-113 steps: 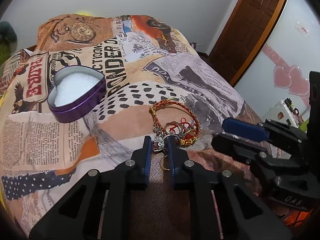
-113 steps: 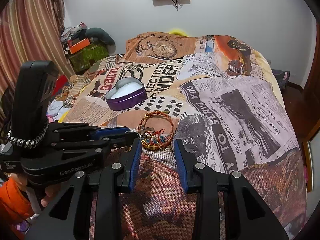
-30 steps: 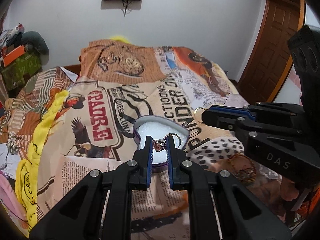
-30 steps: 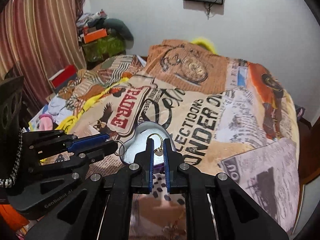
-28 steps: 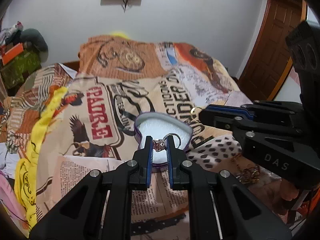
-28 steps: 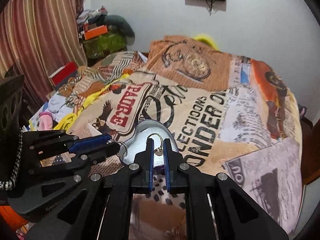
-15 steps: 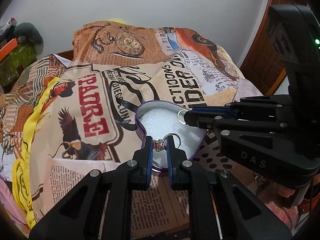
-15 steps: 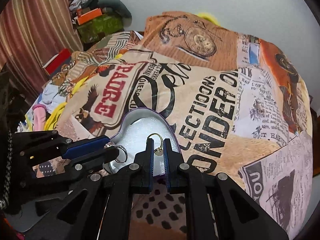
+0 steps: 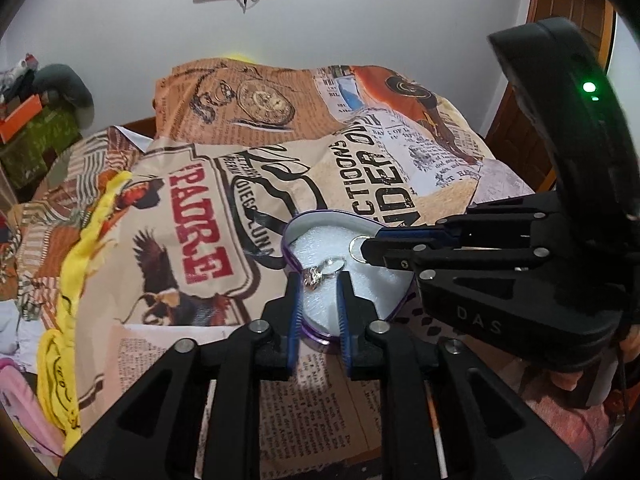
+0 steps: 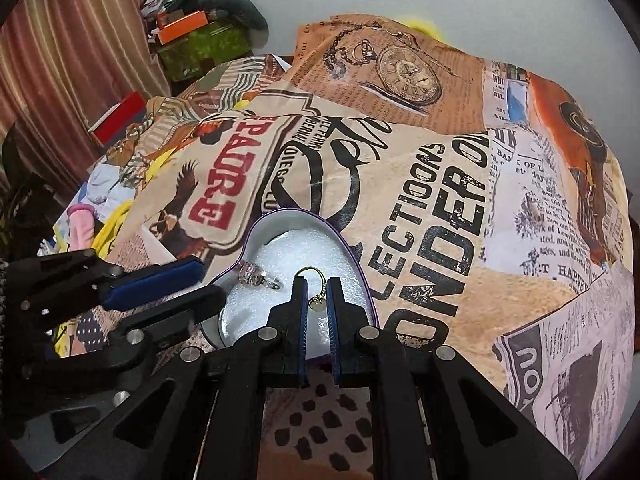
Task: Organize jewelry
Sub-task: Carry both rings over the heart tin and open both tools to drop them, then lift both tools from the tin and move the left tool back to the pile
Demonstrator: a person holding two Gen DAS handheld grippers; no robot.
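A purple heart-shaped tin [image 9: 294, 222] with white foam lining lies on the printed bedspread; it also shows in the right wrist view [image 10: 362, 270]. My left gripper [image 9: 319, 280] is open over the tin, and a silver ring [image 9: 322, 270] lies on the foam between its fingertips, also seen in the right wrist view [image 10: 260, 274]. My right gripper [image 10: 317, 286] is narrowly parted over the tin with a gold ring [image 10: 316, 288] between its fingers; I cannot tell whether they still pinch it. The gold ring [image 9: 358, 245] shows at the right gripper's tip in the left wrist view.
The bedspread [image 10: 440, 208] covers the whole bed. Yellow cloth [image 9: 72, 280] and clutter lie at the left edge. Boxes [image 10: 192, 36] and a curtain stand far left. A wooden door [image 9: 560, 20] is at the right.
Both grippers moved down over the tin. My left gripper opened and dropped the silver ring onto the foam. My right gripper's fingers parted slightly around the gold ring.
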